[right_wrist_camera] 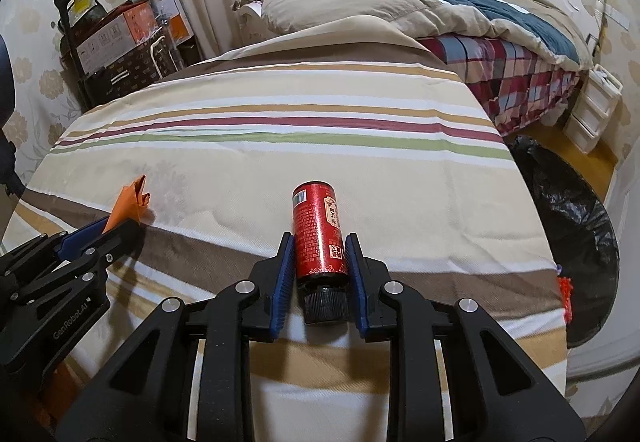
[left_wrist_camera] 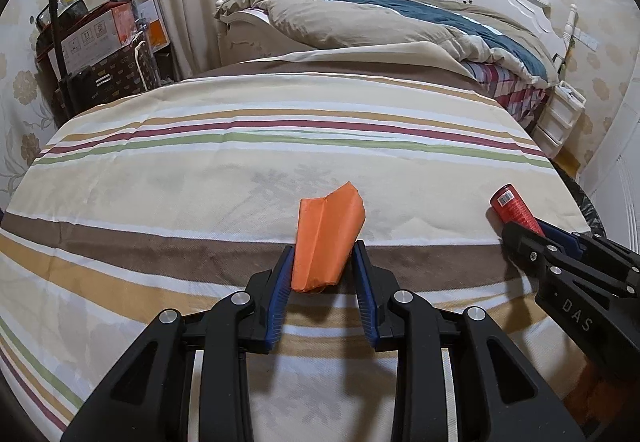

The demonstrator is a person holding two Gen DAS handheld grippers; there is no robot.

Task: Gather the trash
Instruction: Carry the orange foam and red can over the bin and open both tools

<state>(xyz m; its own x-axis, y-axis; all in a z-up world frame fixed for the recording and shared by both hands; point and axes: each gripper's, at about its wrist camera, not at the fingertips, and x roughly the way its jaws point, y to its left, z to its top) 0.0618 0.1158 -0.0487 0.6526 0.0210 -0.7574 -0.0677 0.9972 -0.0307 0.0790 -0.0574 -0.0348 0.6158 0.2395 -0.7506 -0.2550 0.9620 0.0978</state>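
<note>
A: Where does the left hand-held gripper stand?

B: In the left wrist view its blue pads are closed partway onto the folded orange paper, one pad touching each side. The paper's long axis runs along the fingers, its pointed far end aimed at about 12 o'clock, just above the brown band of the striped cloth over the table.

A: And the right hand-held gripper?

B: Its pads are pressed against both sides of the red bottle. The bottle lies along the fingers too, its long axis pointing to 12 o'clock; the black cap faces back toward the camera and the base points away. Whether it rests on the cloth or is lifted cannot be told.

A: How do the two sit against each other?

B: In the left wrist view the right gripper and bottle show at 3 o'clock; in the right wrist view the left gripper and paper show at 9 o'clock. They are side by side, well apart.

A: Anything else?

B: A bin lined with a black bag stands at 3 o'clock beside the table, and a bed with a rumpled quilt lies at about 1 o'clock beyond.
</note>
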